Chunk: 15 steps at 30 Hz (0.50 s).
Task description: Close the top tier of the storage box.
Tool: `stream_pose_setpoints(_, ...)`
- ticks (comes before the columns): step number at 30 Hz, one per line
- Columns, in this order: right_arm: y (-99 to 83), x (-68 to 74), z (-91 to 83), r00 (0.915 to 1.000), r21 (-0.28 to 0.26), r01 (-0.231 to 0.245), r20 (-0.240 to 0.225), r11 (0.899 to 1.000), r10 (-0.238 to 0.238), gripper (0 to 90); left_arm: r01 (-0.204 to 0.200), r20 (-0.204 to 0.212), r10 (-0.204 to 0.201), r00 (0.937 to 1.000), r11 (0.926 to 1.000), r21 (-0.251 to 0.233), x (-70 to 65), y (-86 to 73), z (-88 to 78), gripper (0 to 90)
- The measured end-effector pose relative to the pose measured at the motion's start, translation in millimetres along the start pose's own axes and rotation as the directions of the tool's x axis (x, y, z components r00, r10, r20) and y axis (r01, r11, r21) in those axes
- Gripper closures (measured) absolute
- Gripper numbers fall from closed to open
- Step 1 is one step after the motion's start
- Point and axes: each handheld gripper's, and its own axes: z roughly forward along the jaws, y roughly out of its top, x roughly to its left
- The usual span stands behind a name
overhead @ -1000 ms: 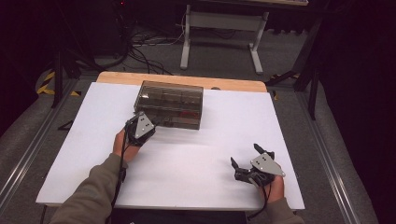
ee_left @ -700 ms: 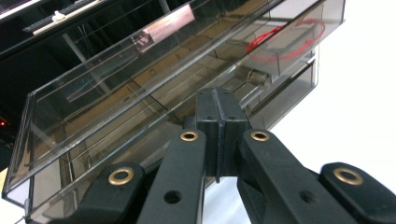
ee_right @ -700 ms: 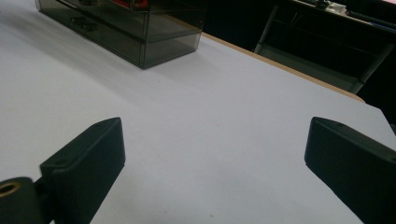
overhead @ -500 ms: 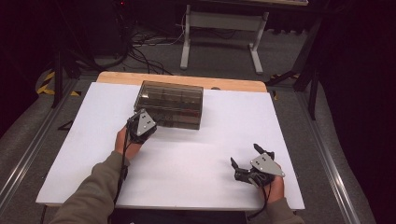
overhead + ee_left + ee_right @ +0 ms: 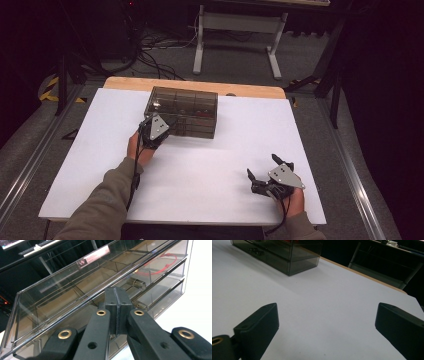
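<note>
A smoky clear plastic drawer box [image 5: 182,107] stands at the back middle of the white table top [image 5: 225,150]. My left gripper [image 5: 166,131] is at the box's front left, shut, its pads pressed together against the drawer fronts [image 5: 75,287]; in the left gripper view [image 5: 116,297] the pads hide whatever lies between them. Drawer handles [image 5: 137,283] and a red loop [image 5: 160,265] show inside the box. My right gripper [image 5: 262,167] rests near the front right of the table, open, with bare table between its jaws [image 5: 325,312]. The box [image 5: 287,252] lies far ahead of it.
A wooden table edge [image 5: 190,86] runs behind the box. Beyond it on the floor are a white metal stand [image 5: 235,30] and cables [image 5: 155,45]. A metal rail [image 5: 345,160] flanks the table on the right.
My left gripper has edged slightly closer to the box front. The right gripper has not moved.
</note>
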Motion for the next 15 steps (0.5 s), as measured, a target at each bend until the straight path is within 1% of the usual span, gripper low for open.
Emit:
stream_pose_setpoints(5,0.1,0.5,0.1,1.0,0.0,-0.001,0.002,1.0,0.001,5.9,0.003,0.002,-0.003,1.0,1.0,-0.001,-1.2,1.2,1.9,89.5)
stream_pose_setpoints(7,0.3,0.4,0.0,1.0,-0.001,-0.002,0.005,1.0,0.002,5.9,-0.014,-0.003,0.014,0.9999,0.9999,0.006,-3.8,3.7,4.0,89.5)
stream_pose_setpoints(12,0.6,0.1,-0.9,1.0,-0.005,-0.001,0.01,1.0,0.001,5.9,-0.003,0.011,0.003,0.9999,1.0,-0.005,-2.4,2.8,5.1,89.5)
stream_pose_setpoints(15,0.4,0.0,-0.7,1.0,-0.004,-0.002,0.009,1.0,0.003,6.0,-0.002,0.007,0.002,1.0,1.0,-0.001,-3.0,3.4,4.9,89.5)
